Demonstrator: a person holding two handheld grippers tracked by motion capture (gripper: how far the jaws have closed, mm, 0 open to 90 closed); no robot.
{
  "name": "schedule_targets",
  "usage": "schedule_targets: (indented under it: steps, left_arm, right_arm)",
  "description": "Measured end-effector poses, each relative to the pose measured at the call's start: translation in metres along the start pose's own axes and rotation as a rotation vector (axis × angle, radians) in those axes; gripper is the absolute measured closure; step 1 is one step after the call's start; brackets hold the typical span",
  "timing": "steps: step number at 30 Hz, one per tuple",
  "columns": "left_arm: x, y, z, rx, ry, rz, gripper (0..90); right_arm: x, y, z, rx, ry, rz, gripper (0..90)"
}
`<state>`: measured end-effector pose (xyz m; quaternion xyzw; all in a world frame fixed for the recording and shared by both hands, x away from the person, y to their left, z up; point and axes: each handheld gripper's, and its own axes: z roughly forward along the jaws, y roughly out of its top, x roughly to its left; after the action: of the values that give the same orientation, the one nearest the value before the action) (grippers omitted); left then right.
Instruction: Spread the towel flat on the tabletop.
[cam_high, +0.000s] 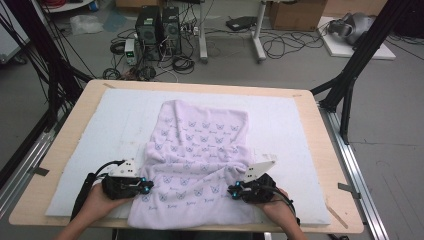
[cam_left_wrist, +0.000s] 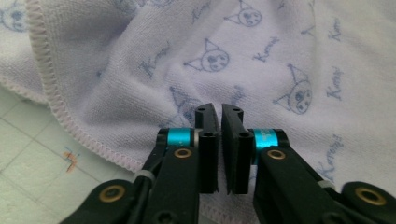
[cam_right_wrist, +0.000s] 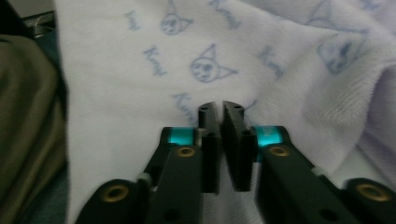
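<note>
Computer towers (cam_high: 158, 27), cables (cam_high: 280, 45), cardboard box (cam_high: 297, 14) behind table (cam_high: 320, 150).

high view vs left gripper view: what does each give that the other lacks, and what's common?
High view alone: the whole towel spread on the white pad, the wooden table, both hands, the right gripper, and the computers on the floor.

Left gripper view alone: the stitched hem, the cat-face print up close, an orange mark on the pad, and the jaws closed together.

Both: the towel and the left gripper.
</note>
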<state>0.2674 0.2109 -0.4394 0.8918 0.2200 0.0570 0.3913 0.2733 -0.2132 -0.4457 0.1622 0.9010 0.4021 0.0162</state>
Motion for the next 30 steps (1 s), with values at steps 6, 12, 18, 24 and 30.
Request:
schedule_targets:
  steps: [6, 12, 18, 24, 30]
  left_arm:
    - [-0.023, -0.006, -0.021, -0.023, -0.021, 0.047, 87.2]
    - [-0.047, -0.006, -0.054, -0.101, -0.025, 0.079, 85.1]
    - [-0.028, 0.0, -0.034, -0.079, 0.015, 0.063, 61.7]
    - [-0.008, 0.006, 0.004, 0.008, -0.02, 0.043, 65.0]
    - [-0.017, 0.002, 0.001, 0.006, -0.055, 0.065, 86.2]
  right_arm:
    - [0.025, -0.003, -0.009, -0.002, 0.041, -0.028, 87.3]
    - [0.066, 0.001, -0.049, -0.138, 0.11, -0.053, 82.6]
    - [0.046, 0.008, -0.043, -0.102, 0.02, -0.05, 65.4]
    - [0.018, 0.005, -0.003, -0.019, 0.011, -0.031, 61.1]
    - [0.019, 0.002, 0.001, -0.002, 0.019, -0.052, 81.7]
